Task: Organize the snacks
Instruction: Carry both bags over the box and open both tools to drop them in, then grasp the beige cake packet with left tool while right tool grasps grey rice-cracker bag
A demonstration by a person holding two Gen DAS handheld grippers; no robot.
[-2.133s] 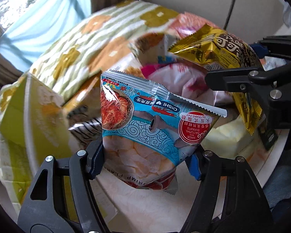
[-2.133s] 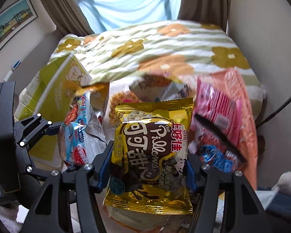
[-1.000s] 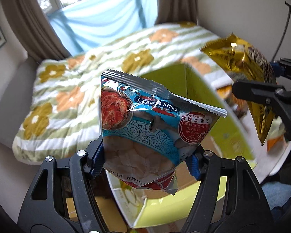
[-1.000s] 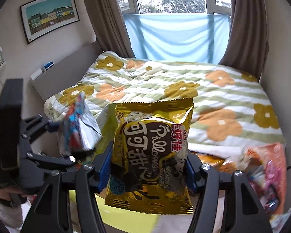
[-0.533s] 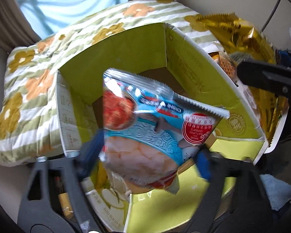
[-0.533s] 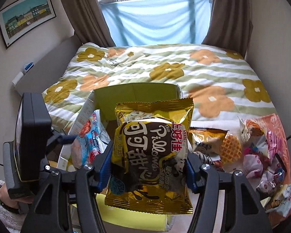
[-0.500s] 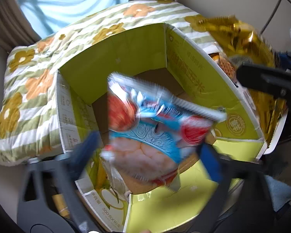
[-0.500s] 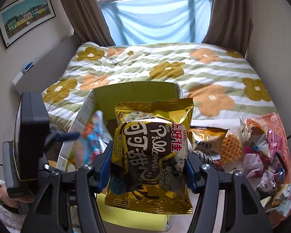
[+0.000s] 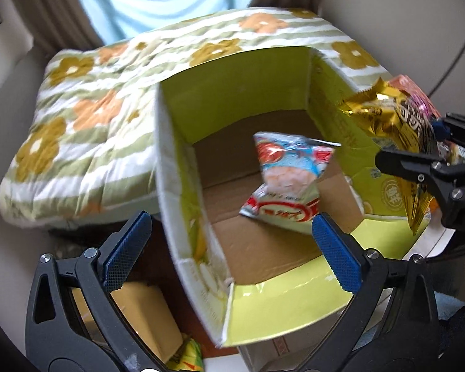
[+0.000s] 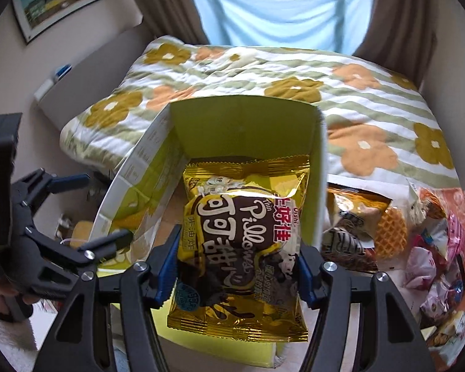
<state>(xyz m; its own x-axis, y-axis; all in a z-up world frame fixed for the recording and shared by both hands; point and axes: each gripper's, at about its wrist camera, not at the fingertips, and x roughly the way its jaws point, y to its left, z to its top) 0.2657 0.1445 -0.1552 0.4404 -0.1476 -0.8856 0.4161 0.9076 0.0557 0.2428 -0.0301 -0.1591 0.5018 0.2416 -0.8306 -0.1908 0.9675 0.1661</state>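
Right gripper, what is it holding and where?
The right gripper pinches the gold foil snack bag by its lower side edges, jaws opening.

A bed covered by a quilt with green and white stripes and orange and mustard flowers. At the near edge of the bed stands an open cardboard box with yellow-green flaps raised; whether it rests on the quilt or beside it cannot be told. Its brown floor bears a blue and red snack bag. Right of the box, near the bed's near right corner, a heap of snack packets lies.
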